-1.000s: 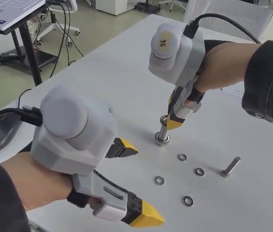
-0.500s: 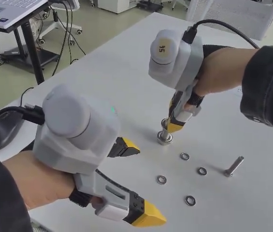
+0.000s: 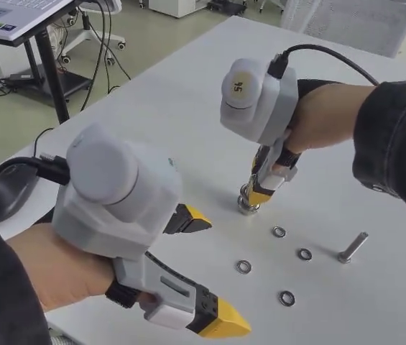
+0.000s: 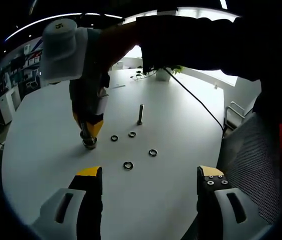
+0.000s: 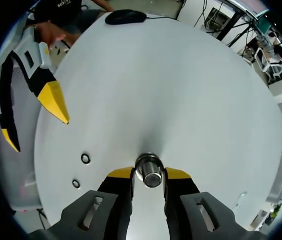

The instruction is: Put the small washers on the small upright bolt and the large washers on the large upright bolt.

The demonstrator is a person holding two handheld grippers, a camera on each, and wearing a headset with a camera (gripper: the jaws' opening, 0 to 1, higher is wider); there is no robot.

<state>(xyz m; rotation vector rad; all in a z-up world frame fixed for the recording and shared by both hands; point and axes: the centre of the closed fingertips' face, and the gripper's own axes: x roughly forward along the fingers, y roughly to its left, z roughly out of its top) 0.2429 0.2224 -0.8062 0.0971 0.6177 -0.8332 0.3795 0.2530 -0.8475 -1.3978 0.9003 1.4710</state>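
The right gripper (image 3: 259, 194) straddles the shiny upright bolt (image 5: 150, 172) on the smooth white desk (image 3: 174, 100), its jaws hugging the round top; I cannot tell whether they pinch it. The left gripper's (image 4: 149, 172) jaws gape wide and empty near four flat metal washers (image 3: 244, 267).

Standing on the table (image 3: 152, 108): upright bolt (image 3: 248, 202); lying loose to its right: four washers (image 3: 279, 231); lying beyond them, farthest right: second bolt (image 3: 352, 247).

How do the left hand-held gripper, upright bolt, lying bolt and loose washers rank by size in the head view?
1. left hand-held gripper, nearest the camera.
2. lying bolt and upright bolt: unsure, the upright one is partly hidden.
3. washers, all alike.
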